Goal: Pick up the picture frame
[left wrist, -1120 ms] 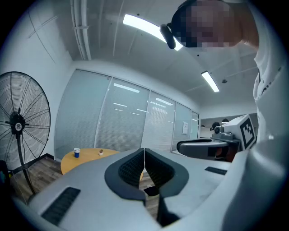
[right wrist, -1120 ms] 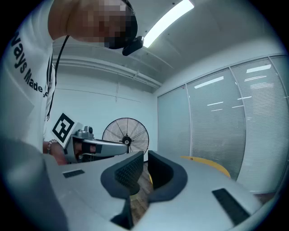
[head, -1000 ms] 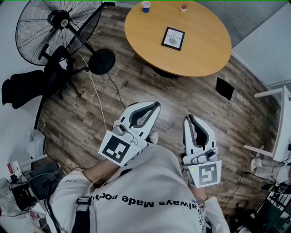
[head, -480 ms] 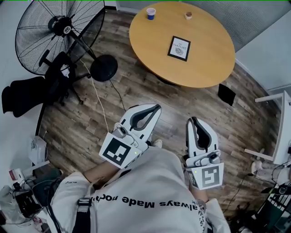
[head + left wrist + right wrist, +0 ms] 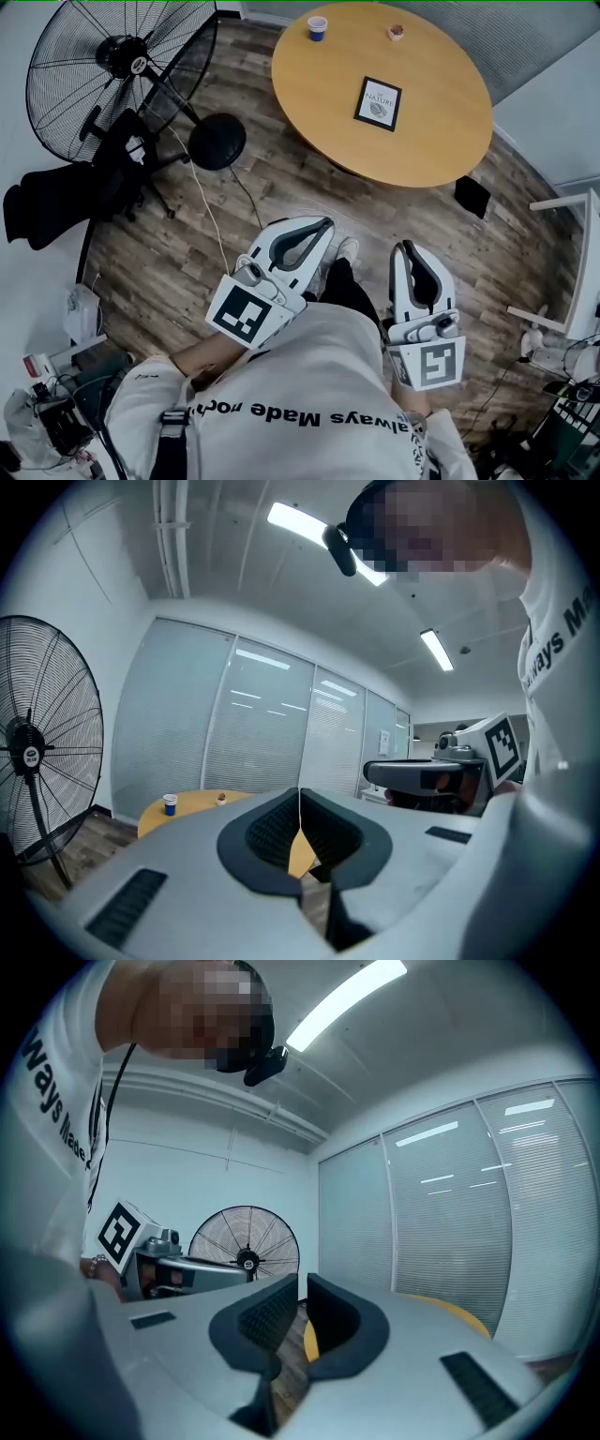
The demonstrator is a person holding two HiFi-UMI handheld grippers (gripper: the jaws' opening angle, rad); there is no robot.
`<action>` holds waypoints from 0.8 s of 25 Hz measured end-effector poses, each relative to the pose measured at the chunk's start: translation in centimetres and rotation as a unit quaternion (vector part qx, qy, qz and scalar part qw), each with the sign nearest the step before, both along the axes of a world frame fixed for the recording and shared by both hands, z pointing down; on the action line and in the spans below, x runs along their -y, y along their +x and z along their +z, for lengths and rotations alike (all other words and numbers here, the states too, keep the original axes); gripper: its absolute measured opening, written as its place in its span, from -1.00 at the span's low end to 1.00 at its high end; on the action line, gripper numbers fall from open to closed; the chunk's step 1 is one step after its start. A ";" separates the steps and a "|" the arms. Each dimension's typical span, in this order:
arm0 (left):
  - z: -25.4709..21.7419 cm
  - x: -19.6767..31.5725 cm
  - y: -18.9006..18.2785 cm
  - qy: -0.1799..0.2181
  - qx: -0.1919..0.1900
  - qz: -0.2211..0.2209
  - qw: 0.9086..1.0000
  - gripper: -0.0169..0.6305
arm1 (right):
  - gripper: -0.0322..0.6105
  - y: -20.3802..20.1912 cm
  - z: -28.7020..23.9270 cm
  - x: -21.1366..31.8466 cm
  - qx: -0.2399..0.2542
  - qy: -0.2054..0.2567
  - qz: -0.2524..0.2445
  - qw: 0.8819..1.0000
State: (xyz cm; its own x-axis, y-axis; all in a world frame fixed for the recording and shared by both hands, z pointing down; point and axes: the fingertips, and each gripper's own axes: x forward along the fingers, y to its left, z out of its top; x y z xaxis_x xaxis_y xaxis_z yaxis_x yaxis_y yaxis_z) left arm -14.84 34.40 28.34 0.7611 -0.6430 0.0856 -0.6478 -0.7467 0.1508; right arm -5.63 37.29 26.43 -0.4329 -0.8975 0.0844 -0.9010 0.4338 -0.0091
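The picture frame (image 5: 379, 103), black-edged with a white print, lies flat on the round wooden table (image 5: 431, 141) at the top of the head view. It is far from both grippers, and neither gripper view shows it. My left gripper (image 5: 325, 223) is held low over the floor, its jaws shut with nothing between them (image 5: 300, 808). To its right my right gripper (image 5: 403, 247) points the same way, its jaws drawn together to a thin slit and holding nothing (image 5: 303, 1297).
A blue cup (image 5: 318, 28) and a small object (image 5: 397, 32) stand at the table's far edge. A big floor fan (image 5: 112, 66) with a round base (image 5: 217, 142) and a cable is at left beside a black chair (image 5: 56, 197). A black box (image 5: 472, 196) lies right of the table.
The table and frame have shifted right and slightly down in the head view. A leg and shoe now show between the grippers. Both grippers keep their pose.
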 end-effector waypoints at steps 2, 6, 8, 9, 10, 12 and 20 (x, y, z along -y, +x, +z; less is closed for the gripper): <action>0.2 0.5 0.0 -0.001 -0.001 0.000 1.000 -0.86 | -0.74 0.1 0.2 0.4 -0.001 0.000 0.002 1.000; 0.2 1.3 0.1 0.001 -0.004 0.001 1.000 -0.86 | -0.74 0.4 0.6 1.0 -0.003 0.000 0.003 1.000; 0.2 1.8 0.5 0.002 -0.005 0.003 1.000 -0.86 | -0.74 0.6 0.5 1.6 0.000 0.002 0.007 1.000; 0.3 2.1 0.7 0.002 -0.004 0.004 1.000 -0.86 | -0.74 0.7 0.6 1.8 -0.001 0.001 0.006 1.000; 0.3 2.5 0.9 0.001 -0.005 0.005 1.000 -0.86 | -0.74 0.9 0.7 2.2 -0.003 0.001 0.005 1.000; 0.2 3.4 1.3 0.002 -0.005 0.005 1.000 -0.86 | -0.74 1.3 0.7 2.9 -0.005 0.002 0.004 1.000; 0.1 7.5 3.9 0.002 0.007 0.012 1.000 -0.86 | -0.74 3.9 0.3 7.0 -0.001 0.005 0.011 1.000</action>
State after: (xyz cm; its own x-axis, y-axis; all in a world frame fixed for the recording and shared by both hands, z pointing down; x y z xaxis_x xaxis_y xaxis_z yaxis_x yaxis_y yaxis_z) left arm -10.98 26.93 28.47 0.7753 -0.6246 0.0939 -0.6314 -0.7630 0.1383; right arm -1.75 30.32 26.78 -0.4134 -0.9074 0.0759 -0.9101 0.4144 -0.0023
